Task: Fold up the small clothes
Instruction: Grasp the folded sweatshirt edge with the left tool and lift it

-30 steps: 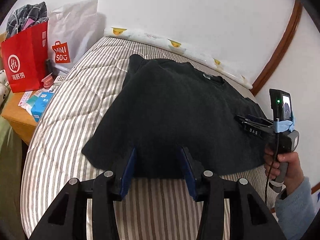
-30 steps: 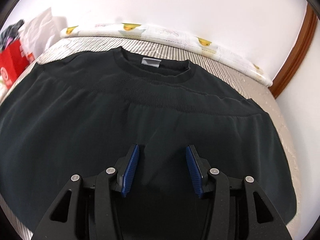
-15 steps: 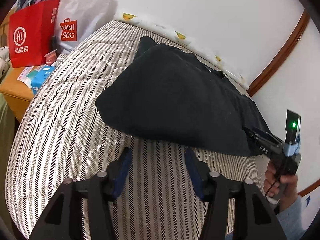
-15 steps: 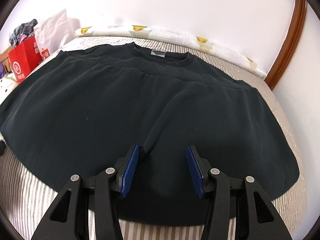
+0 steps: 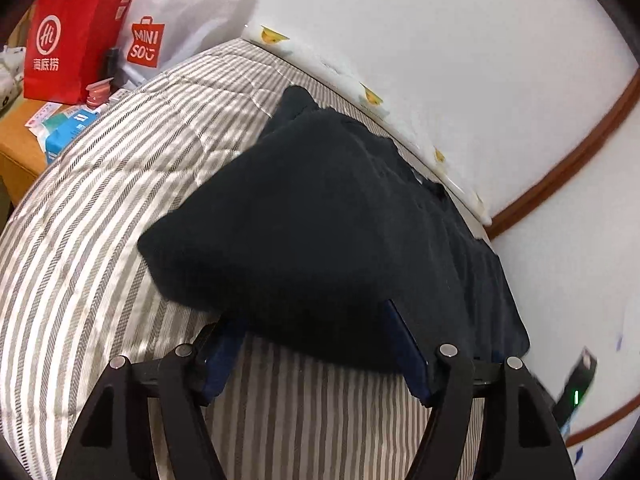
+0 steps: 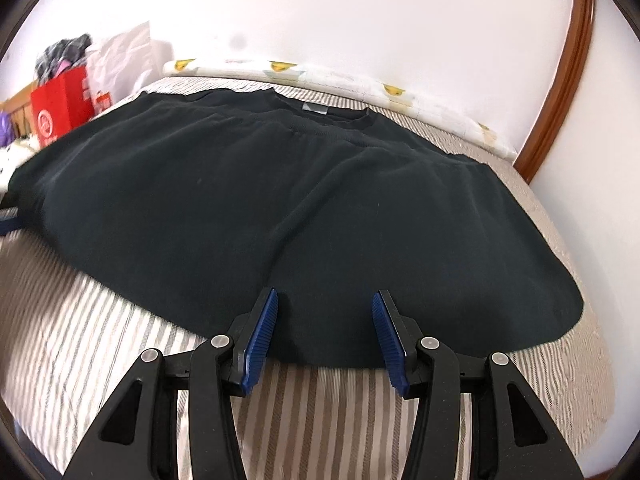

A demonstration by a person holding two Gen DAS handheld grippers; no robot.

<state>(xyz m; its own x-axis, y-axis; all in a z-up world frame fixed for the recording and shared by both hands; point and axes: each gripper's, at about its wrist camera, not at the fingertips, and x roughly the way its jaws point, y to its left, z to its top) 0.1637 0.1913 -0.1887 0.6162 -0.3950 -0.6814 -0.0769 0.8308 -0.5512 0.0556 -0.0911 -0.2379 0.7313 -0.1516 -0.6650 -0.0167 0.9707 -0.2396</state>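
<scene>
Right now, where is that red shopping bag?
In the left wrist view, the red bag stands upper left, beside the white bag, past the striped bed.

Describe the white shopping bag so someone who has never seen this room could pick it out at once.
Start at the striped bed and look past its far corner to the cluttered wooden side table. Two bags stand there against the wall. The white shopping bag is the one nearer the bed, beside the red bag, and it alone carries a small red MINISO logo.
</scene>
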